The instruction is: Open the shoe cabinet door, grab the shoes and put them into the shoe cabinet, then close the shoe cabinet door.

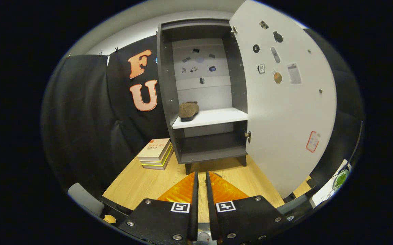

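Because the door [286, 112] stands wide open to the right, just beyond my hand-held gripper [200, 177], whose fingers are nearly together and hold nothing, I could clip its near edge while swinging round to close it. One fuzzy brown shoe [188, 110] sits on the cabinet [203, 102] shelf's left side.

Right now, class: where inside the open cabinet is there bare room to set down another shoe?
The white shelf is bare to the right of the brown shoe. The lower compartment looks free too. The gripper fingers, nearly closed, hold nothing.
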The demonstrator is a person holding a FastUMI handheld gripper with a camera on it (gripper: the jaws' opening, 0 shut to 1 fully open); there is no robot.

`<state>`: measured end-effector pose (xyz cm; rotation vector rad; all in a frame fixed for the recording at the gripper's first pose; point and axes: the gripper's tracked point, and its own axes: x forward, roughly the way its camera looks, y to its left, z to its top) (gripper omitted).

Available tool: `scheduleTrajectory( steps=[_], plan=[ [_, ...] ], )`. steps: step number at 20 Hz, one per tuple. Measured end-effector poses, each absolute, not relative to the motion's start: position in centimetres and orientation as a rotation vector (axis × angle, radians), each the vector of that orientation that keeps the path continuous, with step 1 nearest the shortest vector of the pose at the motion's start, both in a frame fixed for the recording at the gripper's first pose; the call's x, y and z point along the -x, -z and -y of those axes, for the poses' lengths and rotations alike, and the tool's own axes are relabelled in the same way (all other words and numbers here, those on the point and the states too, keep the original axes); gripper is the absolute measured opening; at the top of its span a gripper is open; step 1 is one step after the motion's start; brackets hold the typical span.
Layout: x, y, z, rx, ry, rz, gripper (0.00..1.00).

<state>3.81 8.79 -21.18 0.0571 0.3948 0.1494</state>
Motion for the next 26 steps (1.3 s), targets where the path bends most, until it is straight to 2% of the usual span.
scheduleTrajectory(
  steps=[9, 15, 21, 26],
  plan=[
    [-9.4, 36.3, -9.6, -0.008, -0.193, -0.678, 0.14],
    [-13.0, 43.9, -10.0, -0.006, -0.196, -0.808, 0.14],
    [-15.3, 48.4, -10.7, -0.006, -0.197, -0.89, 0.15],
    [-17.9, 50.2, -11.7, 0.023, -0.189, -0.876, 0.15]
  ],
)
